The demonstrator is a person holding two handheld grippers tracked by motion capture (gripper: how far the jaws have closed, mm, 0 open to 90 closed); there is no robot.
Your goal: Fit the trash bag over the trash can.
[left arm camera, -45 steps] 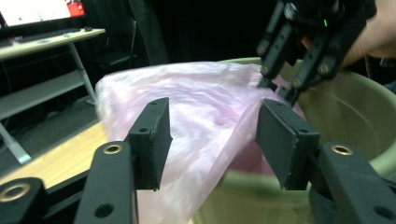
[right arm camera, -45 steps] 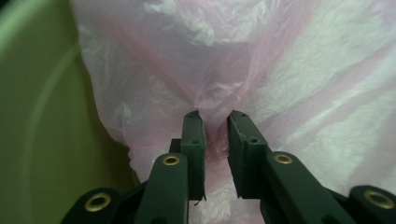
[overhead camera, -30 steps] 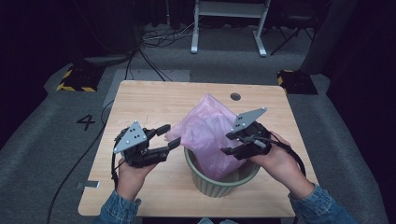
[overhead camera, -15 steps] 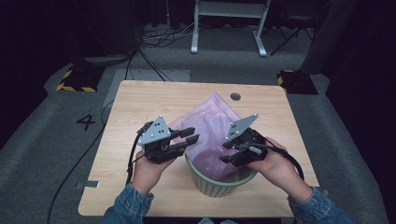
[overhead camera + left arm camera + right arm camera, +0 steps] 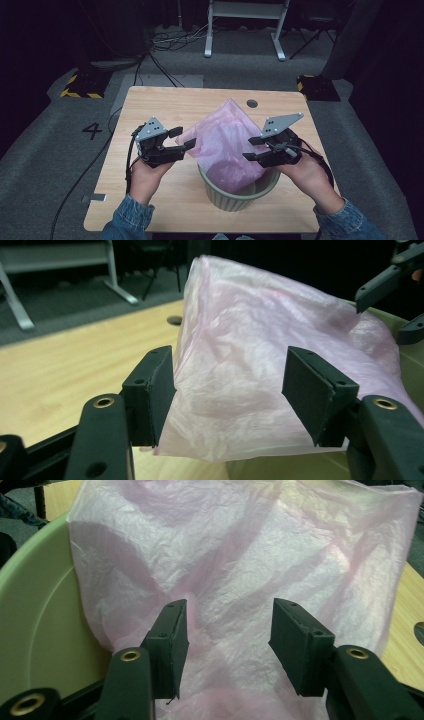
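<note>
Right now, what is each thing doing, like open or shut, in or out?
Left gripper: open, jaws on either side of the bag's edge, not clamped.
Right gripper: open, over the bag, not clamped.
Pink plastic bag: crumpled, partly in the bin, the rest draped over the rim onto the table.
Green bin: upright on the table.

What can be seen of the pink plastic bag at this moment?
The pink plastic bag is thin, translucent and crinkled. Its lower part sits inside the pale green bin, while the rest rises above the rim and leans away from the person over the wooden table. The left hand-held gripper and right hand-held gripper each face it with jaws open; neither is closed on it.
</note>
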